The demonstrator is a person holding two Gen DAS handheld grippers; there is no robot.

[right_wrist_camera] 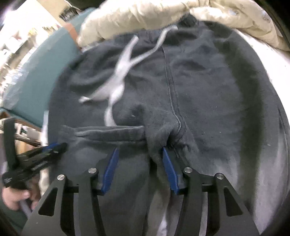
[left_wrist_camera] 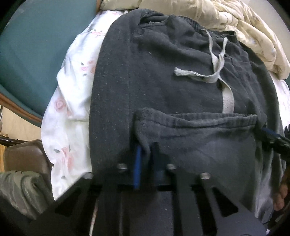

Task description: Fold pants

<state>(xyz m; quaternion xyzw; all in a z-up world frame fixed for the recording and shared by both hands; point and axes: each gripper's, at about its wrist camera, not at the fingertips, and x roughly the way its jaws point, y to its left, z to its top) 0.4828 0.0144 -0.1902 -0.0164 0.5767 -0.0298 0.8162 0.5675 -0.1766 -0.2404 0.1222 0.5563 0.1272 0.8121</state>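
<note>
Dark grey sweatpants (left_wrist_camera: pixel 163 81) (right_wrist_camera: pixel 199 81) with a pale drawstring (left_wrist_camera: pixel 215 59) (right_wrist_camera: pixel 121 72) lie on the bed, the waistband at the far end. A leg cuff (left_wrist_camera: pixel 199 118) (right_wrist_camera: pixel 108 132) is folded up over the seat. My left gripper (left_wrist_camera: pixel 145 148) is shut on the cuff's left corner, with cloth pinched between its blue pads; it also shows in the right wrist view (right_wrist_camera: pixel 59 145). My right gripper (right_wrist_camera: pixel 140 149) stands with its jaws apart at the cuff's right end. A bunch of cloth lies between the pads, and the left pad is off it.
A white floral sheet (left_wrist_camera: pixel 72 90) covers the bed under the pants. A cream quilt (left_wrist_camera: pixel 235 27) (right_wrist_camera: pixel 136 16) is heaped along the far side, at the waistband. A teal panel with wood trim (left_wrist_camera: pixel 36 54) is at the left, with a brown chair (left_wrist_camera: pixel 23 156) below it. A hand (right_wrist_camera: pixel 14 196) holds the left gripper's handle.
</note>
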